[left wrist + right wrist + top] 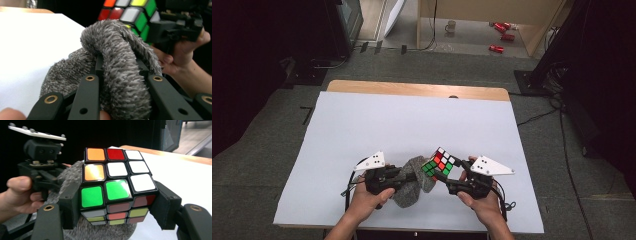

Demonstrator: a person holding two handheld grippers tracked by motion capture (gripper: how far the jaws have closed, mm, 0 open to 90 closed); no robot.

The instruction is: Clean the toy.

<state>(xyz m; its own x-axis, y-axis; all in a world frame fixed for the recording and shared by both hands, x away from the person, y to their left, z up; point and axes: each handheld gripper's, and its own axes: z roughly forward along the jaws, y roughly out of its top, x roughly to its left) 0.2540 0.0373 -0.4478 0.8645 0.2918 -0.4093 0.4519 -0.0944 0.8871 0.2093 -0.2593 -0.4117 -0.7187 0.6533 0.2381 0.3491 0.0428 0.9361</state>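
Fluffy grey cloth (120,75) pinched in the left gripper (409,176) presses against the Rubik's cube (117,187) clamped by the right gripper (443,176), so wiping looks underway, not finished.

We see a scrambled cube (440,163) held tilted above the near table edge, touching a fuzzy grey cloth (412,182) bunched at its left.
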